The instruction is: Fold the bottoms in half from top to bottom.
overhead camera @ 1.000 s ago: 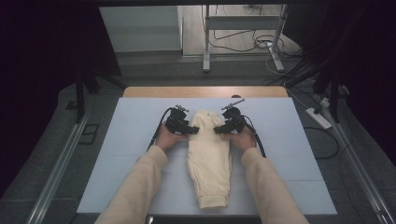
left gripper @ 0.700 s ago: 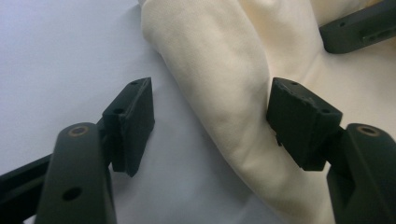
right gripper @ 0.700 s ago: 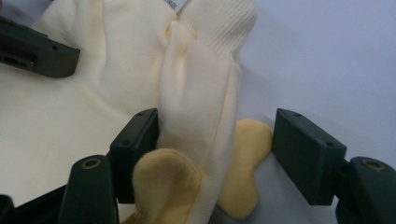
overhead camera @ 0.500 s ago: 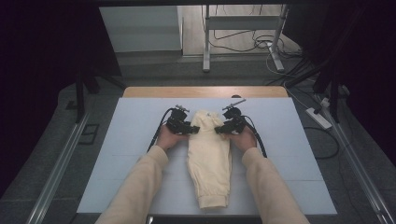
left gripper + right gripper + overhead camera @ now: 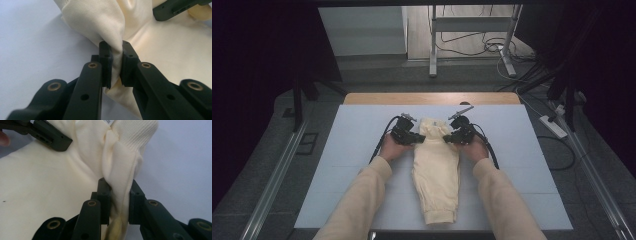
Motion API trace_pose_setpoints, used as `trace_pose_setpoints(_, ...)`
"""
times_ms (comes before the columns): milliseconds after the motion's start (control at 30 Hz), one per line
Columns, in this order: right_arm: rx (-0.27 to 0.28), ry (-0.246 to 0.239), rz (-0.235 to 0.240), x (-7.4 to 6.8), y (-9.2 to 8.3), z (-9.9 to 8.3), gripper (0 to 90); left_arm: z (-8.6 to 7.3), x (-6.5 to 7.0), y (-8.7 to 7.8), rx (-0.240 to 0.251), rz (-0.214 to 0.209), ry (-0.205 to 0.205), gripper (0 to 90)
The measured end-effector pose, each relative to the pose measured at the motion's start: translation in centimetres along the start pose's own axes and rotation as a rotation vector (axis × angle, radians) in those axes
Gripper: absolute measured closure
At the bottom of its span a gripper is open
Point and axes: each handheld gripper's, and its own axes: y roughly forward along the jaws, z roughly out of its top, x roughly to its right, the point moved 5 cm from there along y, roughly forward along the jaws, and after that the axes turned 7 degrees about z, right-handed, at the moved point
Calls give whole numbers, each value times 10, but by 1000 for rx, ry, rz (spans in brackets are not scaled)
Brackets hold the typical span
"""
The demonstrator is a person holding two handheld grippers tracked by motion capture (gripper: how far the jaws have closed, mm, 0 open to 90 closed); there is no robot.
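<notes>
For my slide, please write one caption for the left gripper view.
Left gripper, its jaws just closed, pinches a fold of the cream garment above the white table.

Cream cotton garment (image 5: 435, 170) with ribbed band — pale blue-white table sheet (image 5: 522, 150) — matte black grippers, cream sleeves (image 5: 357, 200).

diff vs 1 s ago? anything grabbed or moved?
Both grippers have just been closing on the cream pants: left gripper now pinches a fold at one side of the waistband, right gripper a fold at the other. Hands, pants and white table cover stayed where they were.
</notes>
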Motion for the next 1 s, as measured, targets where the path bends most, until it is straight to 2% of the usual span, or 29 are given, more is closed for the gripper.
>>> trace_pose_setpoints(233, 47, -39, -9, -5, -18, 7, 757, 10, 4, -16, 51, 6, 15, 811)
trace_pose_setpoints(367, 74, -37, -5, -7, -25, 10, 756, 17, 8, -26, 70, 26, 46, 814)
trace_pose_setpoints(567, 115, -48, -3, -8, -37, 17, 756, 29, 11, -43, 109, 30, 58, 816)
trace_pose_setpoints(700, 131, -70, -28, -11, -48, 27, 756, 37, 13, -52, 133, 44, 66, 816)
trace_pose_setpoints(833, 145, -81, -37, -13, -53, 30, 756, 38, 14, -57, 142, 45, 75, 817)
trace_pose_setpoints(1000, 145, -71, -40, -13, -52, 30, 756, 39, 14, -57, 140, 49, 76, 819)
